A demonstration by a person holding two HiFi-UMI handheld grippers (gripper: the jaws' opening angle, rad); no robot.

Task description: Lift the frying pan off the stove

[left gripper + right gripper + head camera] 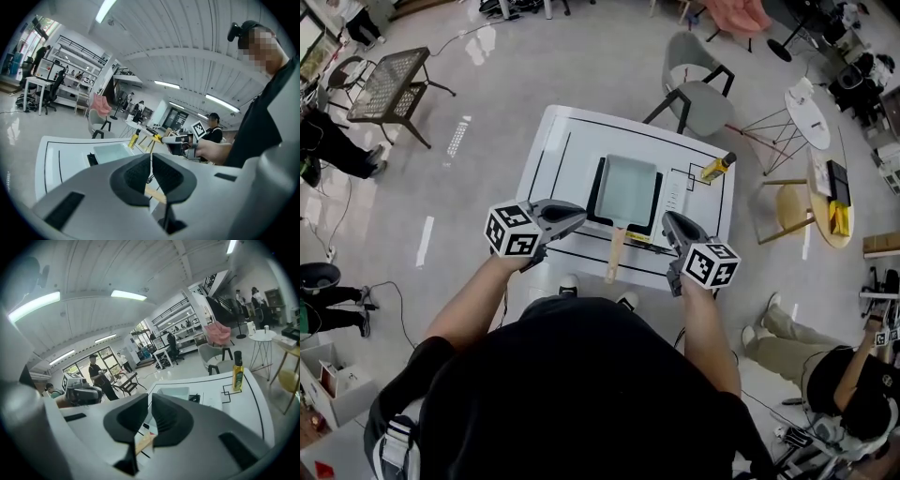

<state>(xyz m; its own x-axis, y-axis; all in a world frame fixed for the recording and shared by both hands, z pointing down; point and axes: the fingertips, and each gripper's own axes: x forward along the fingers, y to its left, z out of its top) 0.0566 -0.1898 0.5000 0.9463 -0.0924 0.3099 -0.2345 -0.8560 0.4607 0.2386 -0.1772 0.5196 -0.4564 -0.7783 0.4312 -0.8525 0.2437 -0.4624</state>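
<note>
Left gripper (575, 218) and right gripper (671, 225) are both found clenched with nothing between the jaws. They are held over the near edge of the table (551, 155), one on either side of the wooden handle (616, 255), and neither touches it. The frying pan (628, 187) is seated on the stove (595, 199), handle toward the person. Lifting is judged not yet begun. It is recommended that one gripper be opened before descent, the handle be taken across its width near the pan body, and the pan be raised level. The oil bottle (718, 167) is to be kept clear.
</note>
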